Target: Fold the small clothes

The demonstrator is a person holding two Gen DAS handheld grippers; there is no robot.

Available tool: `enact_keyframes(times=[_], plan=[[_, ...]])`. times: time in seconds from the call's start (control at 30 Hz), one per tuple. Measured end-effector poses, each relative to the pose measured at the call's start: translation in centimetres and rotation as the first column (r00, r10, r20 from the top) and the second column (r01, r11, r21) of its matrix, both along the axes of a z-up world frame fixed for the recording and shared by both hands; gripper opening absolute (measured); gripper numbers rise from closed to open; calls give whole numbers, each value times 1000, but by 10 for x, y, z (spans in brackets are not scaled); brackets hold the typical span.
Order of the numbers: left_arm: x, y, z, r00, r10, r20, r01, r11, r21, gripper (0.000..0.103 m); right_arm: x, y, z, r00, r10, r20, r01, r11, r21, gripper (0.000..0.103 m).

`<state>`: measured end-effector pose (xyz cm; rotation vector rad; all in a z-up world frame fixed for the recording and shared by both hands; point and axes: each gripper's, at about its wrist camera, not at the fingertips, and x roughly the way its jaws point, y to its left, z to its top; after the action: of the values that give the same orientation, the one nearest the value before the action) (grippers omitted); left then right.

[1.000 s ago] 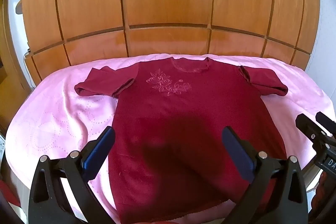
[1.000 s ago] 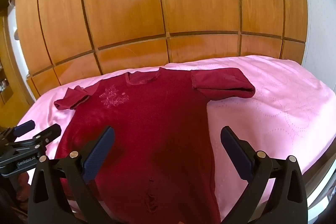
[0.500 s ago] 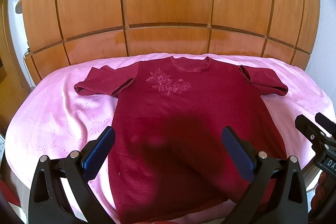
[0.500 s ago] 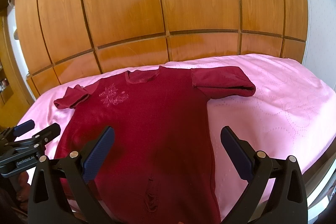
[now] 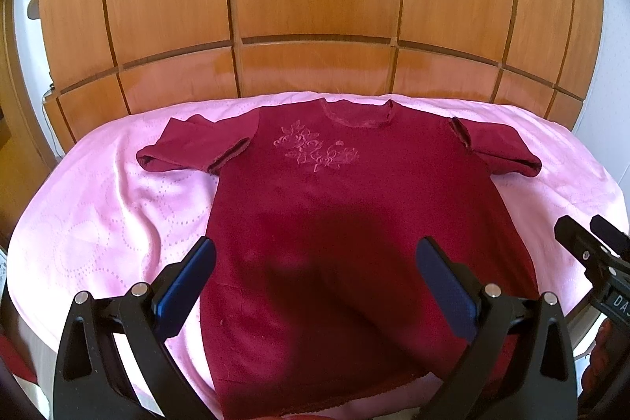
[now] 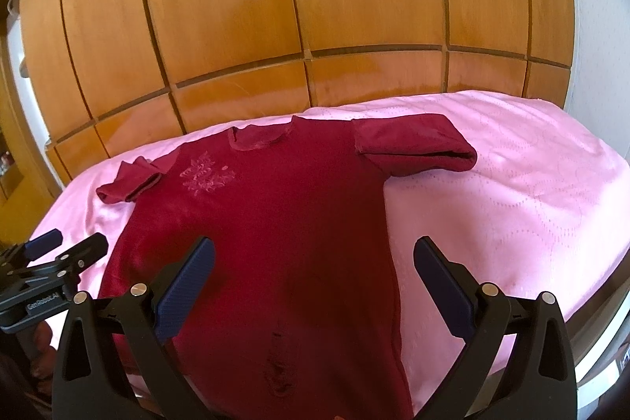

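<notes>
Left gripper (image 5: 313,272), jaws spread wide and holding nothing, hovers above the hem end of the dark red top (image 5: 354,207); right gripper (image 6: 313,272), equally wide apart and empty, hovers over the same end, nearer the garment's right side seam. The top lies flat and face up on the pink bedspread (image 5: 102,207), directly ahead of both tools, its long axis running straight away from them: hem nearest, neckline (image 5: 356,113) farthest, toward the wooden panelled wall (image 5: 315,6). The embroidered flower motif (image 5: 317,150) sits on the chest, left of centre. The two short sleeves stretch out sideways: the left sleeve (image 5: 193,150) lies closer to the left gripper, the right sleeve (image 6: 413,148) closer to the right gripper, so each tool probably has its own side to serve. A small tear (image 6: 277,369) shows near the hem in the right wrist view. Nothing lies on the cloth between tools and sleeves; the reach is unobstructed. No fold appears made yet. The bedspread is slightly rippled beside the left sleeve, which may drag with the fabric.
</notes>
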<state>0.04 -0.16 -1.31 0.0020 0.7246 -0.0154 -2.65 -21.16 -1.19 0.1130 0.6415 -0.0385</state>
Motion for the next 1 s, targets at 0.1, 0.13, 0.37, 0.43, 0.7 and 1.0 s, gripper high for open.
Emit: enact_keyframes(times=[0.1, 0.13, 0.37, 0.43, 0.7, 1.0], plan=[[1, 1, -1, 1000, 2, -5, -2, 1000, -4, 101, 0, 0, 0, 1000, 2, 1, -2, 1000, -1, 100], [1, 1, -2, 1000, 2, -6, -2, 1000, -5, 101, 0, 0, 0, 1000, 2, -1, -2, 1000, 0, 100], [1, 4, -4, 1000, 6, -18, -6, 1000, -13, 101, 0, 0, -2, 1000, -1, -3, 1, 1000, 3, 100], [3, 5, -5, 1000, 9, -26, -9, 1000, -19, 101, 0, 0, -4, 1000, -1, -8, 1, 1000, 5, 100], [17, 32, -23, 991, 60, -116, -72, 992, -100, 101, 8, -18, -12, 997, -53, -47, 54, 998, 14, 100], [24, 106, -64, 964, 154, -216, -239, 859, -453, 101, 23, -55, -25, 995, -69, -71, 74, 994, 77, 100]])
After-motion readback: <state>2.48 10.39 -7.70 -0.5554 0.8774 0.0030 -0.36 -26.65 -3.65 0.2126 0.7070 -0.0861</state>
